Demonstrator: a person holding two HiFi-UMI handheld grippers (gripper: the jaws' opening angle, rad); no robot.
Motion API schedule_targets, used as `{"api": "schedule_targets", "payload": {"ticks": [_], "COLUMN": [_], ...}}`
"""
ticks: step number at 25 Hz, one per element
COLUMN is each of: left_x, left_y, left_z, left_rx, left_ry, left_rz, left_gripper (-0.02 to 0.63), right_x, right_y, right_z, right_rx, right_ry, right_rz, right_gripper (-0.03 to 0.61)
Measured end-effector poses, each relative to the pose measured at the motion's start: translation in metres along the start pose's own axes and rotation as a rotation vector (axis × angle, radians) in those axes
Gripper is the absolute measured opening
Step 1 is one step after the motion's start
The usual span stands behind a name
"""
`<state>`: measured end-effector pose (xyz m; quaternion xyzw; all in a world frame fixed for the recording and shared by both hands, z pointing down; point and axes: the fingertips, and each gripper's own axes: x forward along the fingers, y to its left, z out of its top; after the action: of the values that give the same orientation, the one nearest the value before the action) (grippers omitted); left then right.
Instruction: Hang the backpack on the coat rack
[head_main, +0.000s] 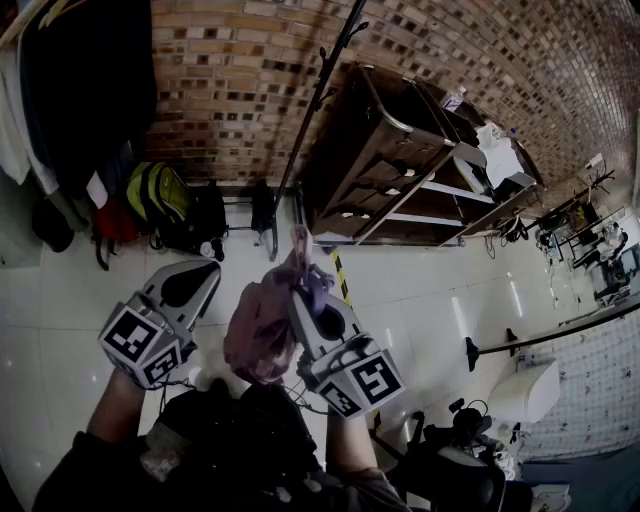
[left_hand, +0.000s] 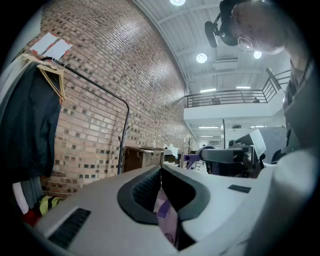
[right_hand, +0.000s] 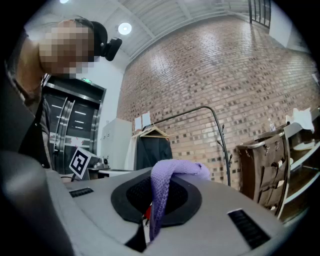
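Far left, dark coats (head_main: 85, 90) hang on a rail, with a green bag (head_main: 155, 192) on the floor (head_main: 60, 300) under them. Not my target.

Left tongs (head_main: 205, 272) are raised just beside the backpack (head_main: 258, 330). In the left gripper view these tongs (left_hand: 160, 170) are clenched, tips together, with a pink-purple fold (left_hand: 167, 220) pinched low between them. It is probably backpack fabric, but the head view doesn't show the contact clearly.

The backpack is pink, off the floor and in front of my chest, well short of the rack.

Right tongs (head_main: 303, 295) carry it. In the right gripper view they (right_hand: 159, 176) are clamped on the purple woven strap (right_hand: 172, 170), which loops over the tips and runs down between them.

Coat rack (head_main: 318, 95) is the thin black pole ahead against the brick wall (head_main: 220, 70), pegs (head_main: 322, 97) up its length. A brown shelf unit (head_main: 400, 160) stands to its right.

Step in hand, as I judge it, is carrying and lifting to a peg. To do it well:
- Take the weight on the right tongs, with the strap loop above the tips so it stays open.
- Use the left tongs only to steady the body and stop swing.
- Approach from above the peg and drop the loop over it.
- Loosen the left first, and the right only once the peg takes the load.
- Stay clear of the shelf unit.
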<state>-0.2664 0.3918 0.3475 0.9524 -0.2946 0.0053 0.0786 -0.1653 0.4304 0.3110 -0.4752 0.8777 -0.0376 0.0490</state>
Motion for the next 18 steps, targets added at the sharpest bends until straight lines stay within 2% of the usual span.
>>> {"api": "schedule_targets", "payload": {"ticks": [4, 7, 12, 18], "left_x": [0.001, 0.009, 0.024, 0.054], "left_y": [0.025, 0.042, 0.06, 0.087], "left_z": [0.007, 0.012, 0.011, 0.003], "left_rx": [0.022, 0.041, 0.057, 0.065], "left_ry": [-0.014, -0.021, -0.022, -0.002], "left_rz": [0.027, 0.052, 0.073, 0.116], "left_gripper": [0.044, 0.044, 0.044, 0.044], "right_x": [0.012, 0.022, 0.037, 0.065], "right_y": [-0.004, -0.015, -0.04, -0.087], "right_z": [0.009, 0.008, -0.008, -0.017], "right_rx": [-0.028, -0.005, 0.043, 0.06], "right_ry": [-0.023, -0.028, -0.02, -0.015], "right_rz": [-0.019, -0.03, -0.048, -0.025], "right_gripper": [0.008, 0.008, 0.008, 0.008]}}
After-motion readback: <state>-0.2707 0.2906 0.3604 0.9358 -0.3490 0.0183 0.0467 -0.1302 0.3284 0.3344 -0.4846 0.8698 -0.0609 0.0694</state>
